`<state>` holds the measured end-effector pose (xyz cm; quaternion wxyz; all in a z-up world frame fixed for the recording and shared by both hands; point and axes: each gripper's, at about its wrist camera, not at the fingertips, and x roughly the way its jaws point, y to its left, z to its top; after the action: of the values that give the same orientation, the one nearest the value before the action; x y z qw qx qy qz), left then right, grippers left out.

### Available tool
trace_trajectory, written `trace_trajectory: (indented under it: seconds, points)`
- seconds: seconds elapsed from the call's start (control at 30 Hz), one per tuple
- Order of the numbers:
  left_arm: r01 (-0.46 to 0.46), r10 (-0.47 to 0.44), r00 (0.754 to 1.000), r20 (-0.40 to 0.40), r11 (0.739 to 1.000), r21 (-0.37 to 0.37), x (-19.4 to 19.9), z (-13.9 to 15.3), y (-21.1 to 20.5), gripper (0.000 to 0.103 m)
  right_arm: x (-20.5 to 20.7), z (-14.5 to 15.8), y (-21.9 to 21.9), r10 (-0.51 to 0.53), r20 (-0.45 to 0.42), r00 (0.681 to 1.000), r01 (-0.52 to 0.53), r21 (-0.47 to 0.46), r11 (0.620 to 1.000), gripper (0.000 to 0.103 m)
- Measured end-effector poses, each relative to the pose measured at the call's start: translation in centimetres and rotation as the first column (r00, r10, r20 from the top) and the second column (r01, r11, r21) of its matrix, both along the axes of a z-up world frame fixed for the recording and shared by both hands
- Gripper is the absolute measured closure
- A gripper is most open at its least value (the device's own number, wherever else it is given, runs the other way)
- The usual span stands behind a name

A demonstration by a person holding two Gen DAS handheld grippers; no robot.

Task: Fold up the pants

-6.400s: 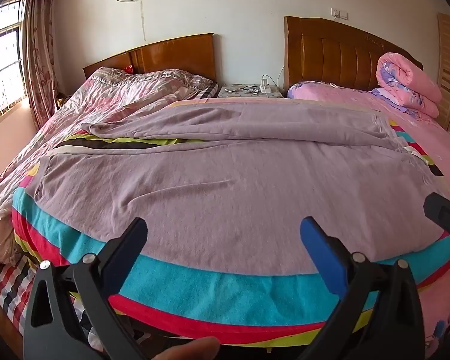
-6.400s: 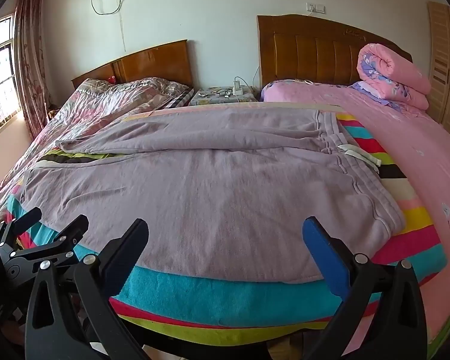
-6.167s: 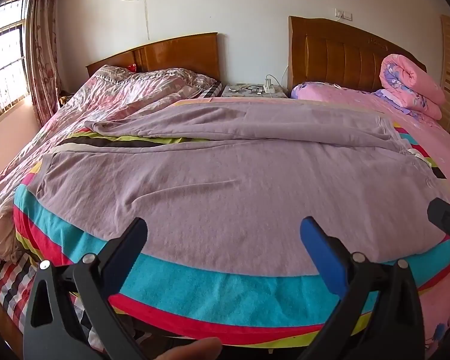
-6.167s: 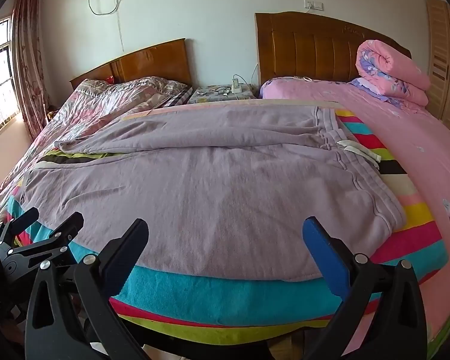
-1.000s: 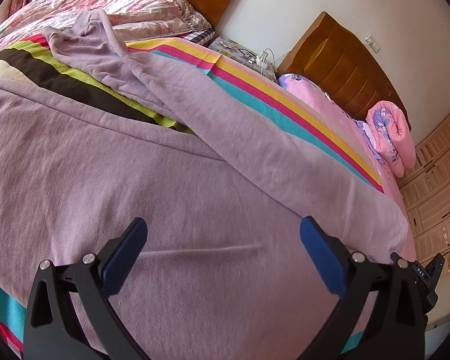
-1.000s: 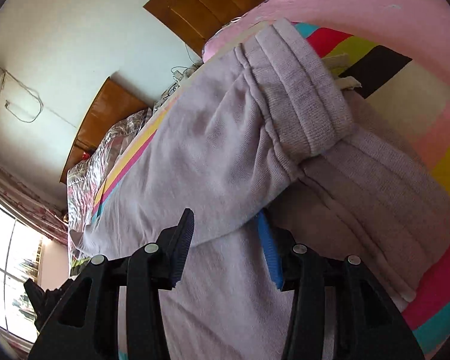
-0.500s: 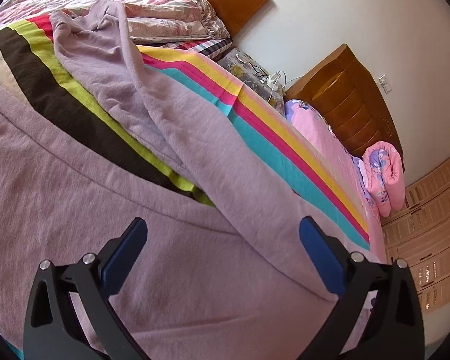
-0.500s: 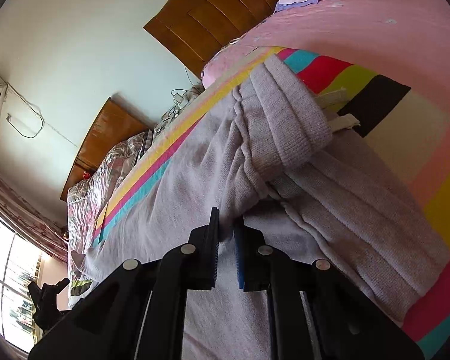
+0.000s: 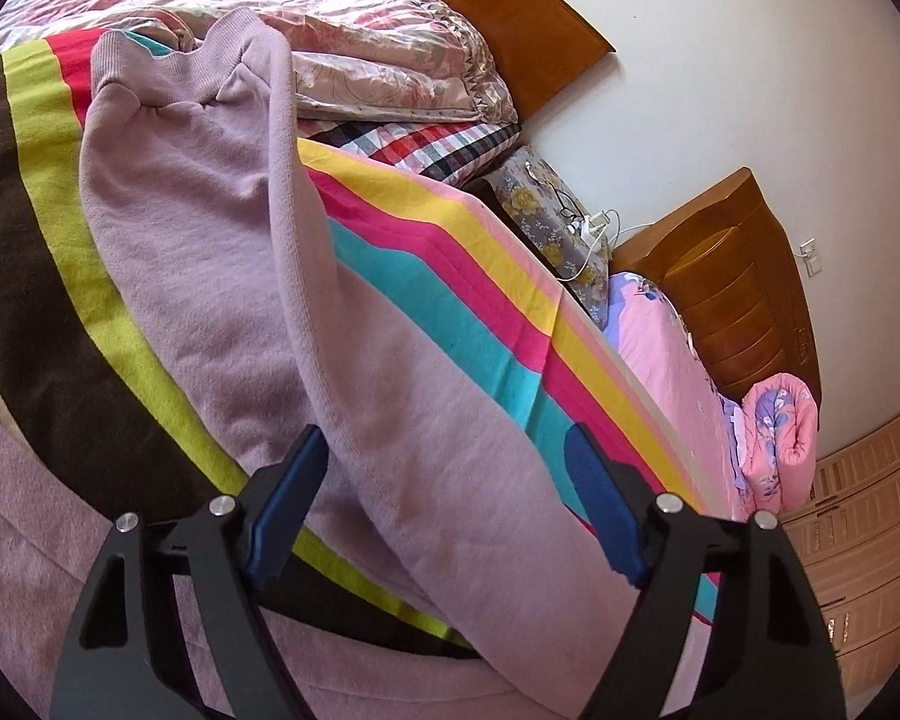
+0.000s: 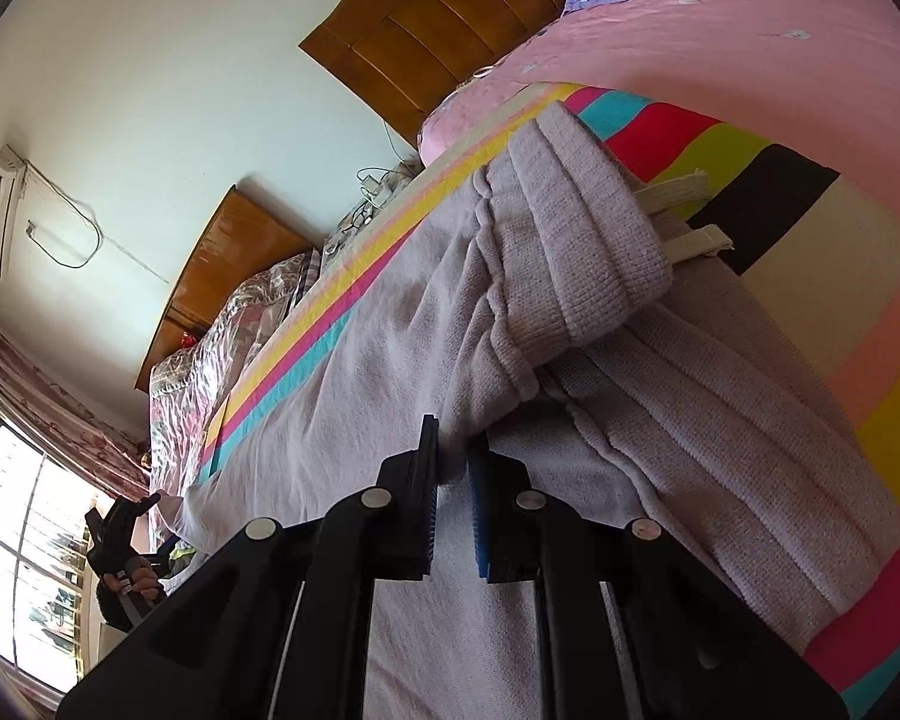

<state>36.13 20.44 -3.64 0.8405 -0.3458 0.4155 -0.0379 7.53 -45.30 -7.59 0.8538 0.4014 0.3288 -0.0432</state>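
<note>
Two grippers on one far pant leg, waist end held, cuff end not yet

Right gripper [image 10: 450, 468] is pinched on the pants [image 10: 510, 312] just below the ribbed waistband; left gripper [image 9: 444, 498] stands wide, straddling the far leg [image 9: 210, 252], whose long axis runs ahead and to the left to its cuff [image 9: 168, 69] on the striped blanket [image 9: 450, 300]; closing there looks the next move

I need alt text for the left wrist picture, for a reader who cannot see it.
The open left tongs straddle the far leg of the lilac pants, which lies on a striped blanket with its cuff at the far end. Behind stand two wooden headboards and a nightstand.
</note>
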Motion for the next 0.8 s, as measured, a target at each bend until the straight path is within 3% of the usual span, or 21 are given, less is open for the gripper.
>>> trace_trajectory:
  seconds: [0.1, 0.17, 0.23, 0.3, 0.33, 0.4, 0.53, 0.63, 0.73, 0.8]
  points:
    - [0.021, -0.020, 0.999, -0.044, 1.000, 0.011, 0.7, -1.6, -0.6, 0.037, 0.0, -0.2, -0.1, 0.001, -0.005, 1.000, -0.001, 0.007, 1.000, 0.093]
    - [0.046, -0.045, 0.999, -0.028, 0.999, 0.023, 0.0, -1.7, -1.3, 0.045, 0.0, -0.4, 0.0, 0.000, -0.010, 1.000, 0.001, 0.009, 1.000, 0.093]
    - [0.115, -0.115, 0.993, -0.031, 0.993, 0.010, -1.0, -1.9, -2.8, 0.072, 0.1, -0.5, 0.1, -0.002, -0.016, 1.000, 0.002, 0.002, 1.000, 0.093]
    - [0.136, -0.134, 0.991, -0.024, 0.985, 0.108, -2.1, -1.8, -4.2, 0.095, 0.1, -0.4, 0.2, -0.007, -0.017, 1.000, 0.007, 0.001, 1.000, 0.093]
    - [0.129, -0.129, 0.992, -0.011, 0.984, 0.126, -2.4, -1.6, -4.4, 0.097, 0.0, 0.0, 0.3, -0.006, -0.014, 1.000, 0.006, -0.004, 1.000, 0.093]
    - [0.112, -0.114, 0.993, 0.017, 0.989, 0.095, -3.0, -0.6, -3.9, 0.098, 0.4, 1.5, 0.2, 0.006, 0.005, 1.000, -0.006, -0.002, 1.000, 0.093]
    - [0.171, -0.175, 0.984, 0.037, 0.980, 0.107, -1.9, 4.7, -4.5, 0.098, 3.7, 7.1, -1.2, 0.069, 0.043, 0.997, -0.065, -0.077, 0.995, 0.093]
    - [0.199, -0.209, 0.976, 0.064, 0.971, 0.136, -2.6, 9.0, -4.8, 0.098, 4.9, 10.7, -2.3, 0.100, 0.064, 0.993, -0.095, -0.079, 0.992, 0.094]
    - [0.230, -0.261, 0.953, 0.153, 0.953, 0.195, -8.8, 12.7, -4.4, 0.098, 1.0, 12.1, -2.5, 0.128, 0.102, 0.986, -0.119, -0.090, 0.989, 0.094]
    - [0.245, -0.289, 0.936, 0.198, 0.944, 0.220, -15.2, 12.4, -3.6, 0.098, -3.3, 10.7, -2.2, 0.148, 0.098, 0.984, -0.138, -0.097, 0.986, 0.094]
